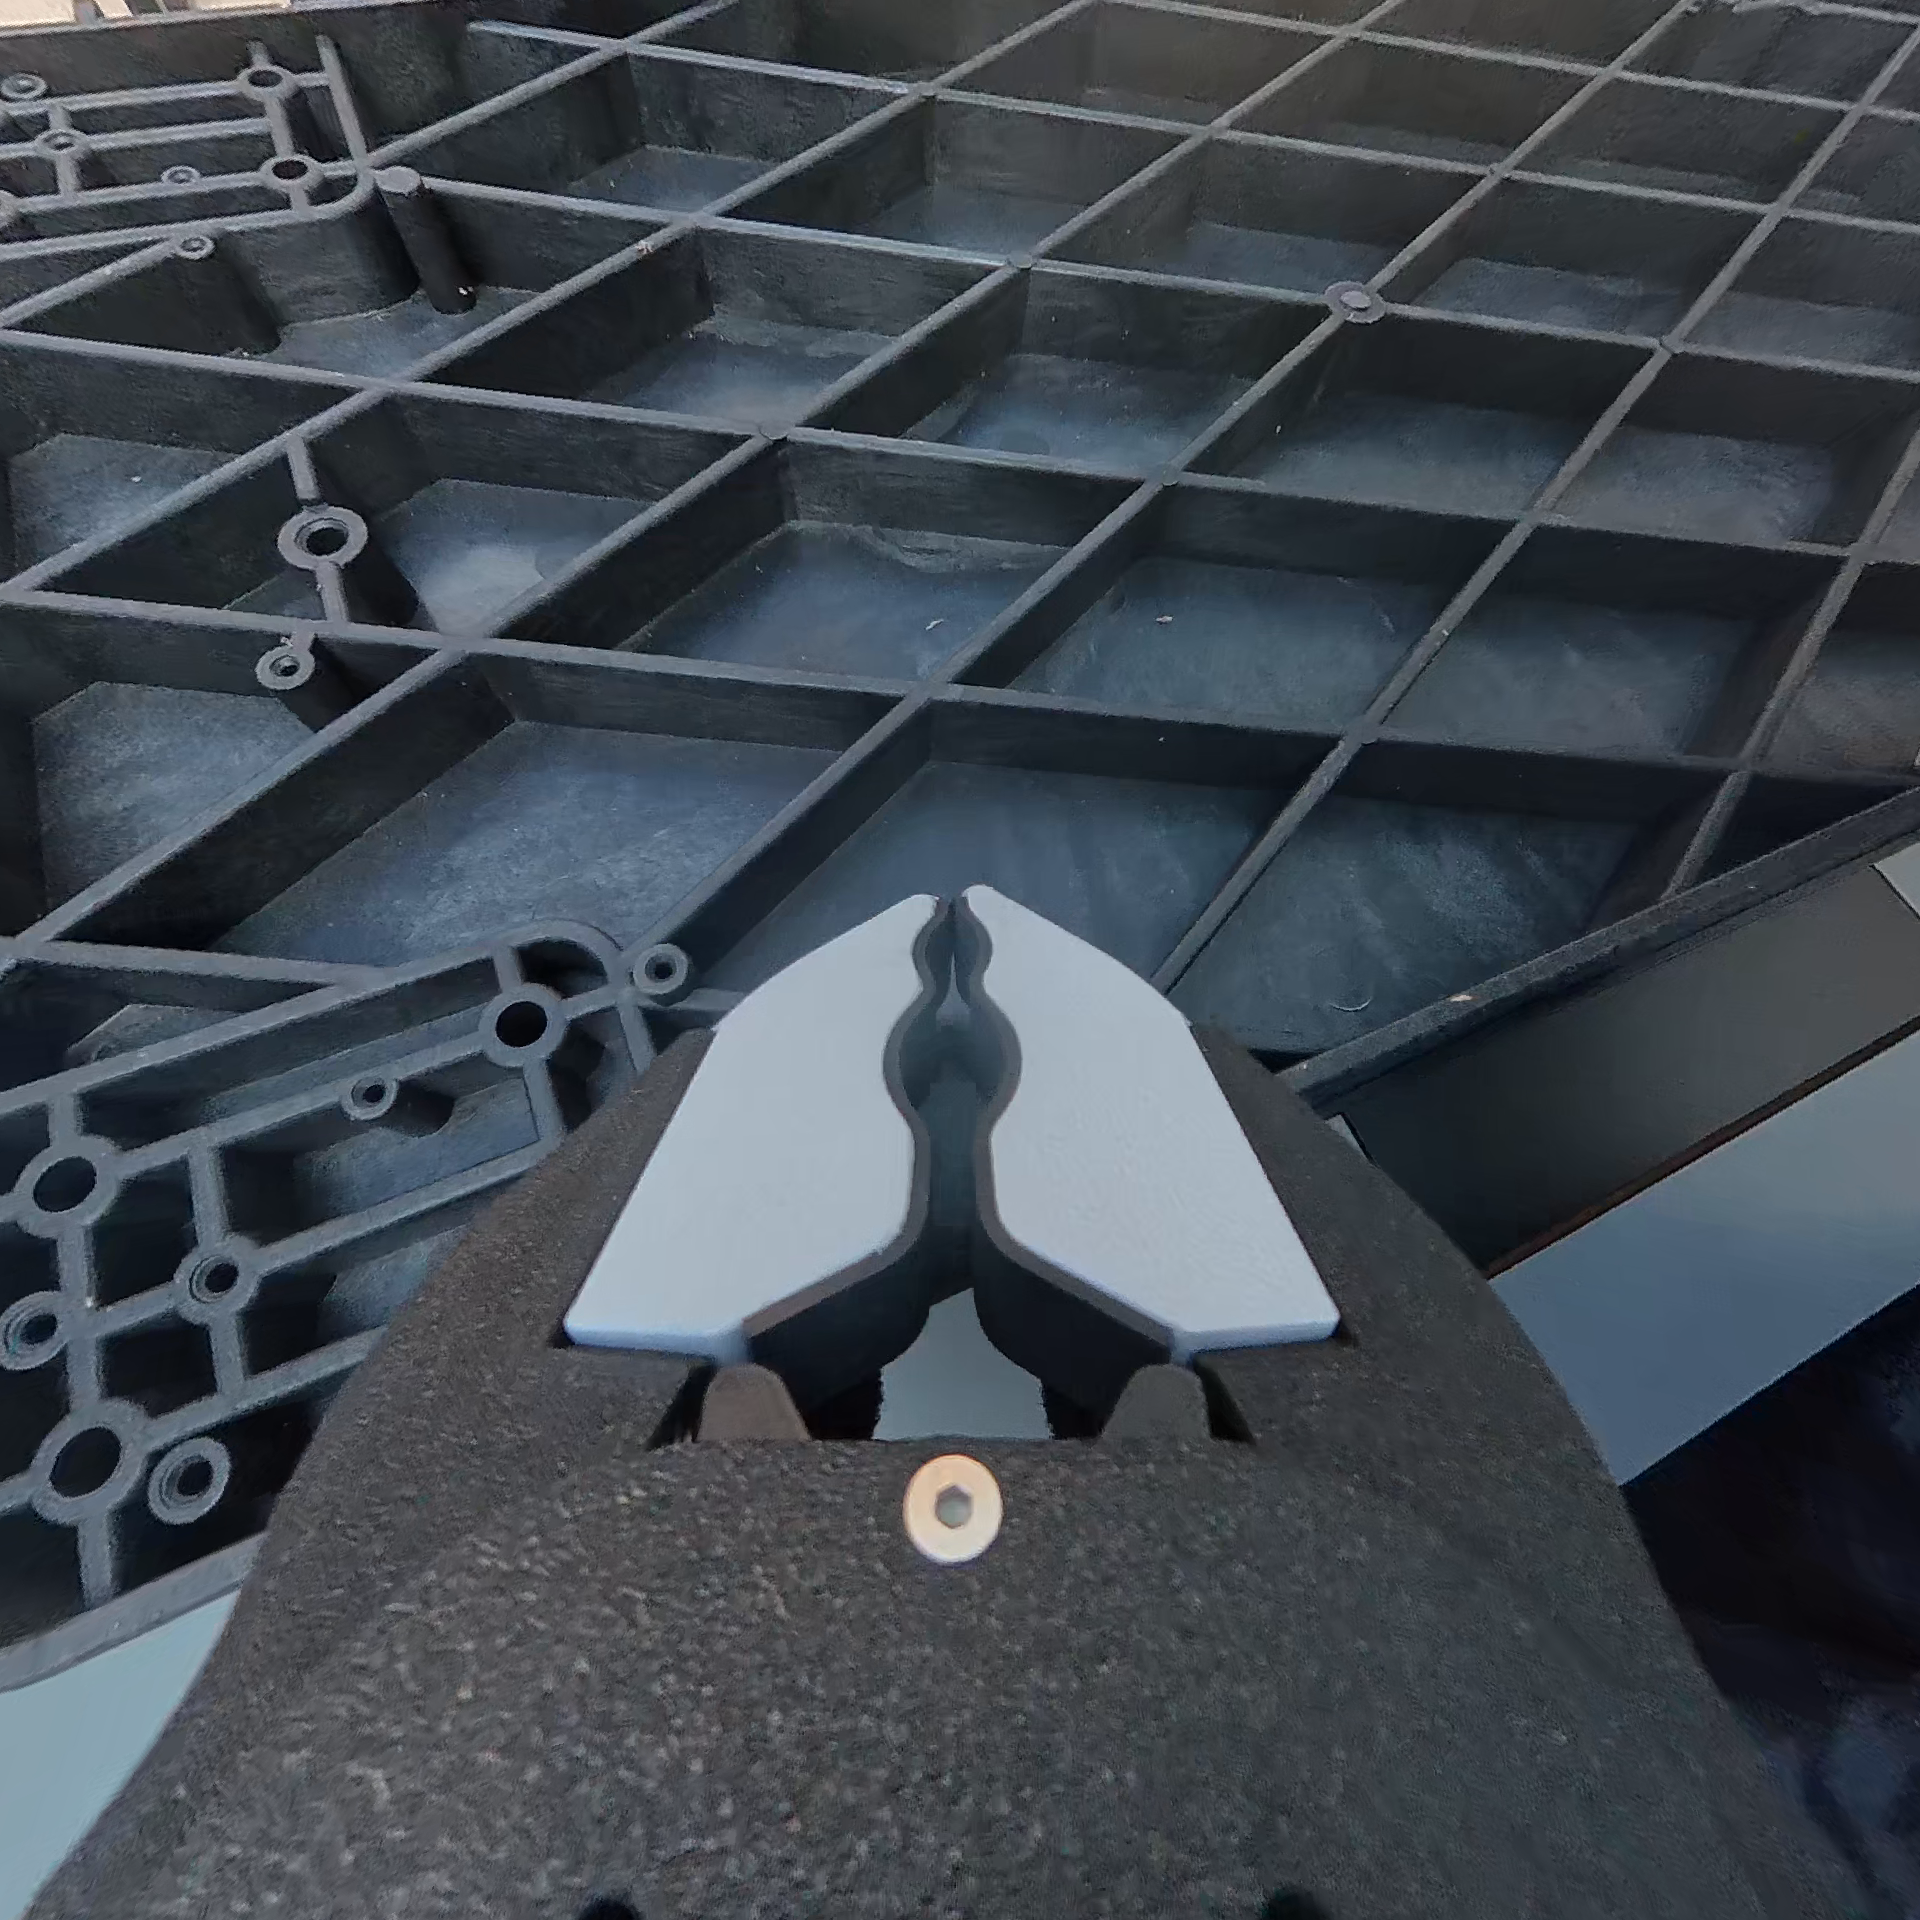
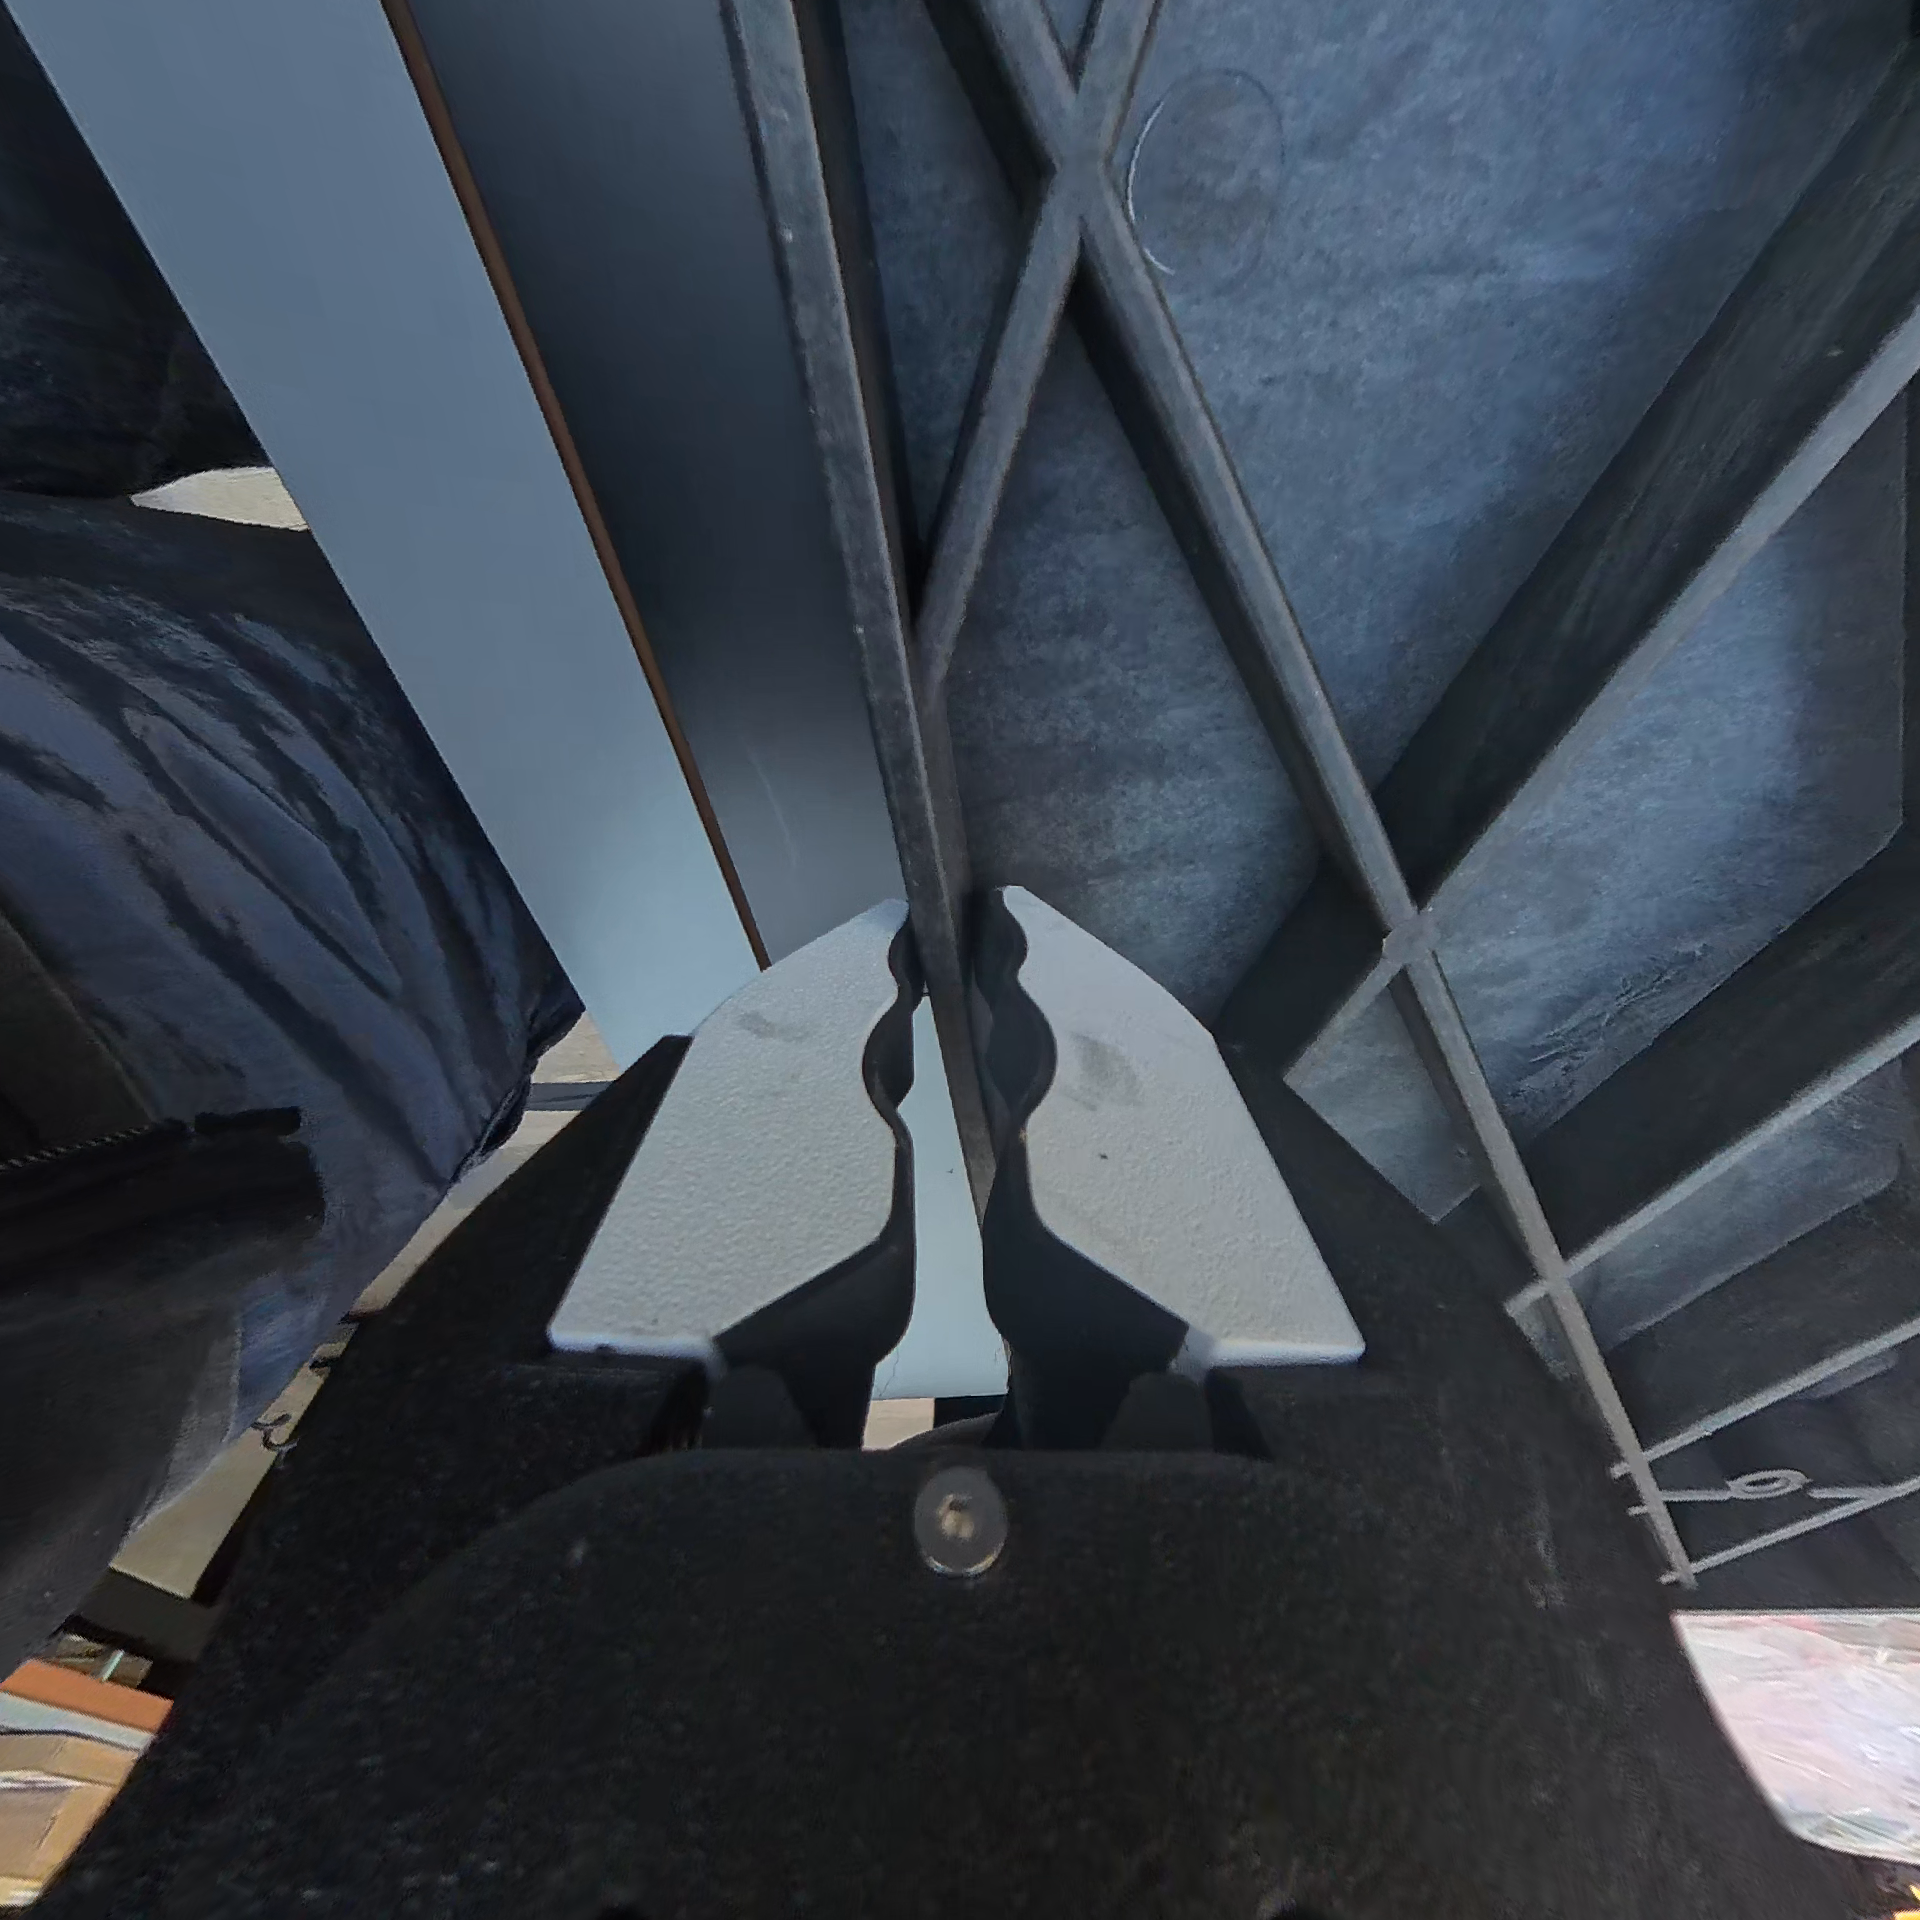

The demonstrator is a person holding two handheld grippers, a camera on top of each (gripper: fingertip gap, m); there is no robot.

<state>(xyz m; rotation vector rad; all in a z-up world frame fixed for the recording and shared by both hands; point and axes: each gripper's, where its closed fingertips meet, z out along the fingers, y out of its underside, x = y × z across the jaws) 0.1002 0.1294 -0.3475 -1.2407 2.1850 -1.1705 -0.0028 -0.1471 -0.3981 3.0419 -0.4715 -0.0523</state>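
The left hand-held gripper (image 1: 954, 906) has its fingers together, empty, just over the near edge of a black ribbed plastic panel (image 1: 1039, 436). The right hand-held gripper (image 2: 943, 914) is clamped on the panel's thin edge rib (image 2: 883, 644). The panel seems to rest on a pale desk (image 2: 343, 343), beside dark blue cloth (image 2: 208, 779).

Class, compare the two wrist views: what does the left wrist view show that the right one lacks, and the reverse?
Left only: the left claw, shut on nothing, over a wide stretch of the black ribbed panel, with screw bosses. Right only: the right claw clamped on the panel's edge rib, dark blue fabric, a pale board. Both: the ribbed panel.
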